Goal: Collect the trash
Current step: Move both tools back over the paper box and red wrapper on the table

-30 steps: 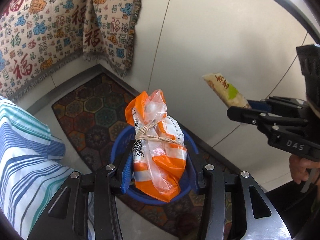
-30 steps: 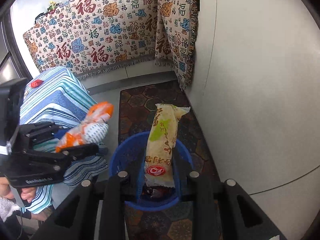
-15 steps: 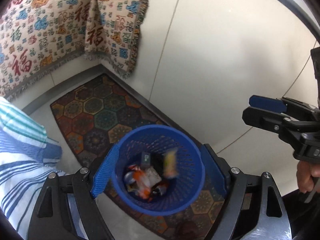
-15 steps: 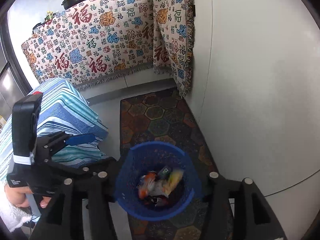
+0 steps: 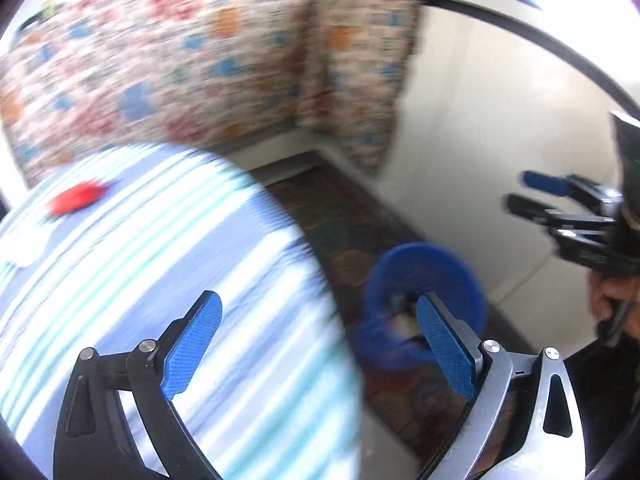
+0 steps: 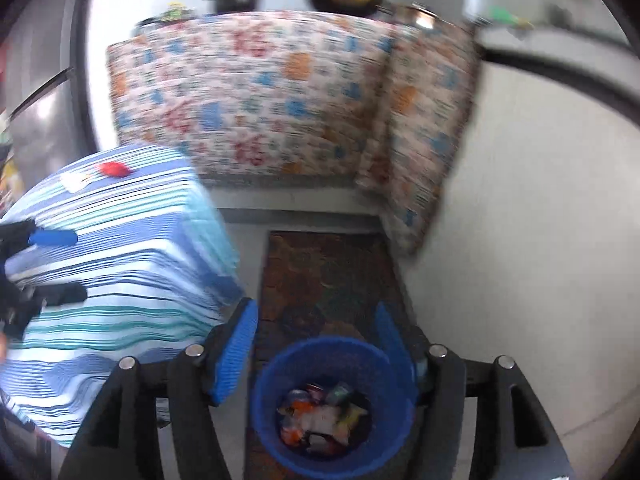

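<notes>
Blue mesh bin (image 6: 332, 400), blue-and-teal striped tablecloth (image 6: 120, 280), red scrap (image 6: 114, 168)

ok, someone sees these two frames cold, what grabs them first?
Probably the blue mesh bin on the patterned rug by the wall, with crumpled wrappers in its bottom. Next, the blue-and-white striped cloth filling the left side, a small red item lying far back on it. Both the left gripper and the right gripper hold nothing, their jaws opening.
</notes>
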{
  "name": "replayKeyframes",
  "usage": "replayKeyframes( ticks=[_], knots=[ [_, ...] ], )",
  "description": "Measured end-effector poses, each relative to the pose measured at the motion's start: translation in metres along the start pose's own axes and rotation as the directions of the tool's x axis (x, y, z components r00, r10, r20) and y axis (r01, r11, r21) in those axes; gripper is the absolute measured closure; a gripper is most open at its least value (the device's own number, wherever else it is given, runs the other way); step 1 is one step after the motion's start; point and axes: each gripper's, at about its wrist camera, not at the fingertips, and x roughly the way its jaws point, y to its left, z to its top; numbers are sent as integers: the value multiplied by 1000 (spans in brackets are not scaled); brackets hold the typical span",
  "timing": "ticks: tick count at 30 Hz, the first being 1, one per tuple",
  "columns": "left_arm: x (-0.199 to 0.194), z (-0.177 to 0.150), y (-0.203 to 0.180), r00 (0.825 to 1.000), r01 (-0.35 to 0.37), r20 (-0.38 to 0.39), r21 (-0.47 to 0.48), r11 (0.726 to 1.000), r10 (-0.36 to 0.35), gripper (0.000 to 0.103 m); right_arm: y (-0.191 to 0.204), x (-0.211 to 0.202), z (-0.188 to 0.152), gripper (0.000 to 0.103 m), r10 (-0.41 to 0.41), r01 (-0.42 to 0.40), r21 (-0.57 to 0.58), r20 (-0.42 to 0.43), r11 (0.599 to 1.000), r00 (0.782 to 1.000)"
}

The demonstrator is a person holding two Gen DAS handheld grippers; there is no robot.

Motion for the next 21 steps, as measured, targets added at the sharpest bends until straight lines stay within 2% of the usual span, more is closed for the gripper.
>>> replayKeyframes(
  ticks=[2,5,7,11,14,17,18,19,21],
  knots=[
    [-8,-13,45,995,-98,-18,-46,994,97,5,32,4,6,39,50,-50,-34,6,998,999],
    [-16,-32,107,974,-225,-50,-119,967,220,5,94,16,18,39,177,-177,-66,-11,982,984],
    [-18,-43,144,964,-267,-64,-160,950,260,5,134,25,25,38,229,-232,-110,-47,966,972],
    [-12,-57,207,955,-292,-114,-229,928,273,5,216,42,35,38,270,-285,-231,-93,930,958],
    [-8,-63,240,952,-305,-124,-294,906,280,5,262,63,44,38,289,-311,-241,-123,919,949],
    [-5,-61,253,942,-336,-125,-293,895,312,4,290,86,52,38,289,-318,-217,-155,923,945],
    [-1,-59,254,935,-352,-140,-280,893,325,0,296,93,53,38,283,-316,-214,-169,924,944],
    [1,-57,254,935,-353,-142,-277,894,326,0,302,100,52,38,273,-313,-210,-197,926,942],
    [5,-52,254,933,-358,-144,-284,890,329,0,304,106,55,33,287,-319,-171,-189,932,939]
  ],
)
